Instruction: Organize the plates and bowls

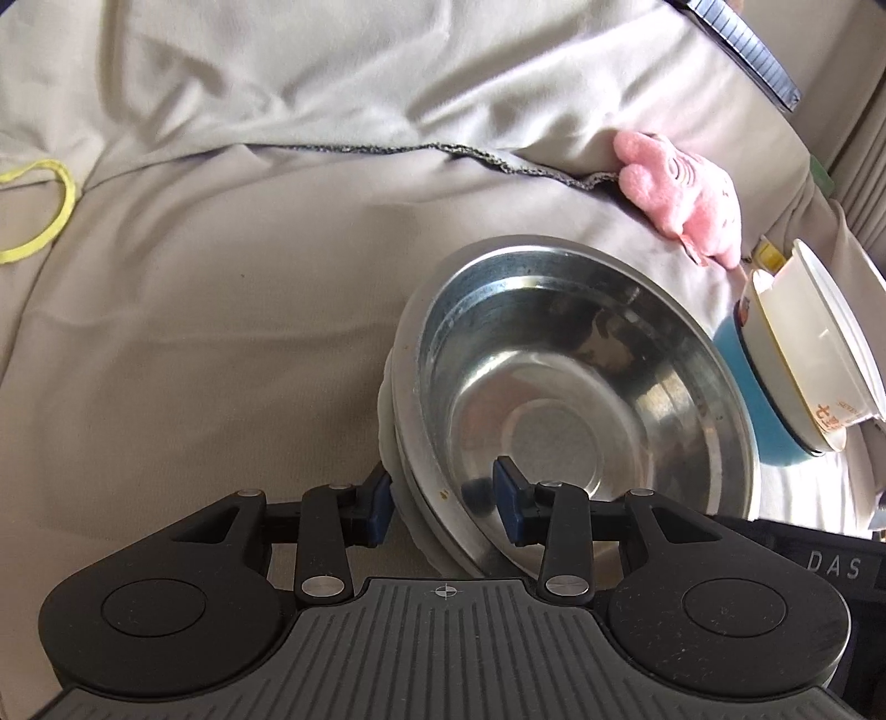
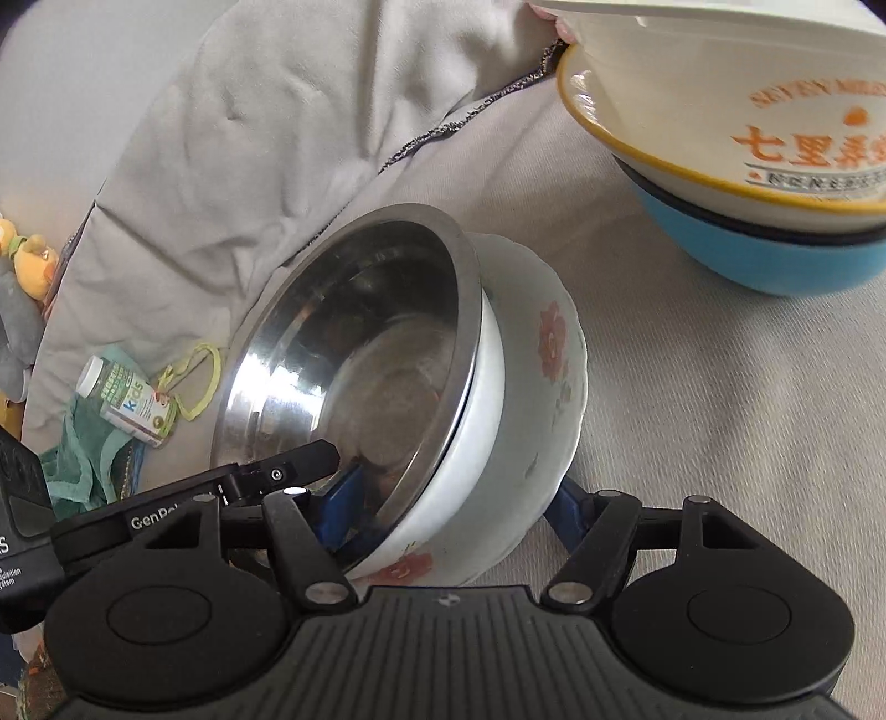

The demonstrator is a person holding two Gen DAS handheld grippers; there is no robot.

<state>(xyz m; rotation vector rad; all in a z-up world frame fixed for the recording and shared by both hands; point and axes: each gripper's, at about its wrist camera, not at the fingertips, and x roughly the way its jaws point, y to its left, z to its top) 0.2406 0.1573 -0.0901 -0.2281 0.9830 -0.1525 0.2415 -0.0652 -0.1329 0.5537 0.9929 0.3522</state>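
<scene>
Beige sheet [image 1: 221,332]; both grippers [image 1: 446,501] [image 2: 451,498] pinch steel bowl [image 1: 581,387] w/ floral bowl [image 2: 531,399]; right pad hidden.

five bowls, two grippers, a few loose things on the cloth

one steel bowl [image 2: 354,354] nested in one white flowered bowl [image 2: 531,387]; one stack of three more: one blue bowl [image 2: 775,266] at the bottom, one yellow-rimmed white bowl [image 2: 664,144] with orange lettering in it, one plain white bowl [image 2: 720,33] on top. two grippers: the left gripper [image 1: 443,498] and the right gripper [image 2: 443,515]. one pink plush toy [image 1: 686,188], one yellow loop [image 1: 50,210], one labelled bottle [image 2: 124,401], one green cloth [image 2: 83,459], one yellow soft toy [image 2: 33,266].
</scene>
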